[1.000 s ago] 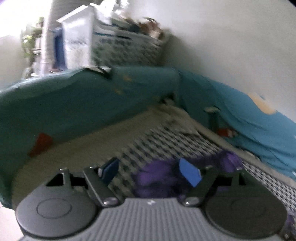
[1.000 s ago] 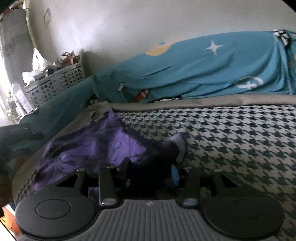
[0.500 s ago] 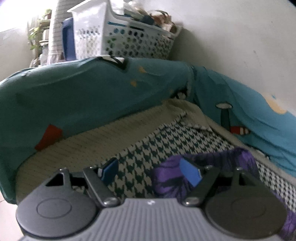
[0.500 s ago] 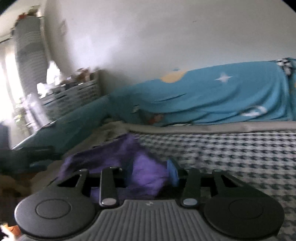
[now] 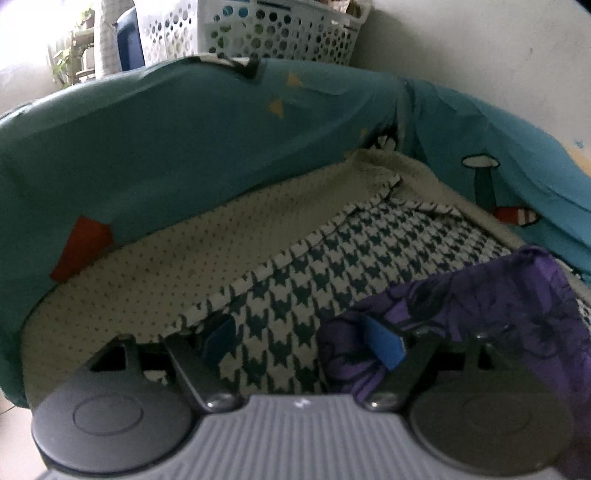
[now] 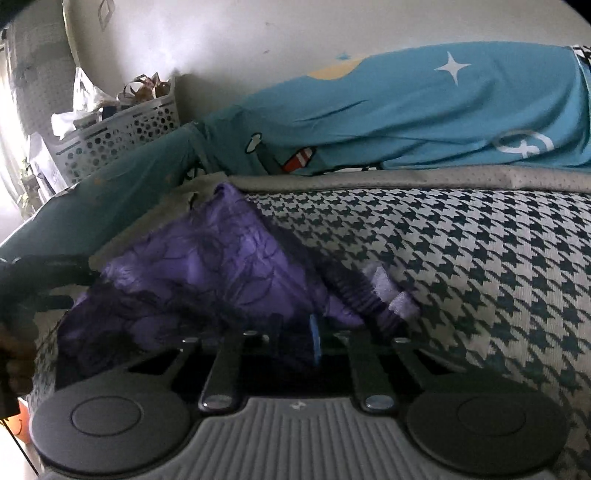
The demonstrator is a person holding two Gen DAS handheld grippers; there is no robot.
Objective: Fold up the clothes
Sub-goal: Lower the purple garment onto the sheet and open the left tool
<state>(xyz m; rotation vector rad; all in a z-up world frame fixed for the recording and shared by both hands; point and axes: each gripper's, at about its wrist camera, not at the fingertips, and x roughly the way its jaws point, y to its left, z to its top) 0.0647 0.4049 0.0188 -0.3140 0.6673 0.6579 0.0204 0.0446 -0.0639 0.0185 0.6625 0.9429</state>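
Note:
A purple patterned garment (image 6: 207, 269) lies crumpled on a houndstooth cloth (image 6: 461, 251) over a sofa seat. My right gripper (image 6: 295, 332) is shut on the garment's near edge; dark fabric fills the space between its blue pads. In the left wrist view the same garment (image 5: 480, 306) lies at the right, over my right finger. My left gripper (image 5: 301, 339) is open, its blue pads wide apart, with bare houndstooth cloth (image 5: 332, 266) between them and the garment's edge at the right pad.
A teal printed cover drapes the sofa arm (image 5: 166, 155) and backrest (image 6: 424, 118). A white perforated laundry basket (image 5: 273, 29) stands beyond the arm; it also shows in the right wrist view (image 6: 122, 140). A beige dotted sheet (image 5: 166, 266) lies under the houndstooth cloth.
My left gripper has pulled back and left, so the garment now sits at its right finger instead of between the fingers. My right gripper stays shut on the garment, which has spread out on the seat.

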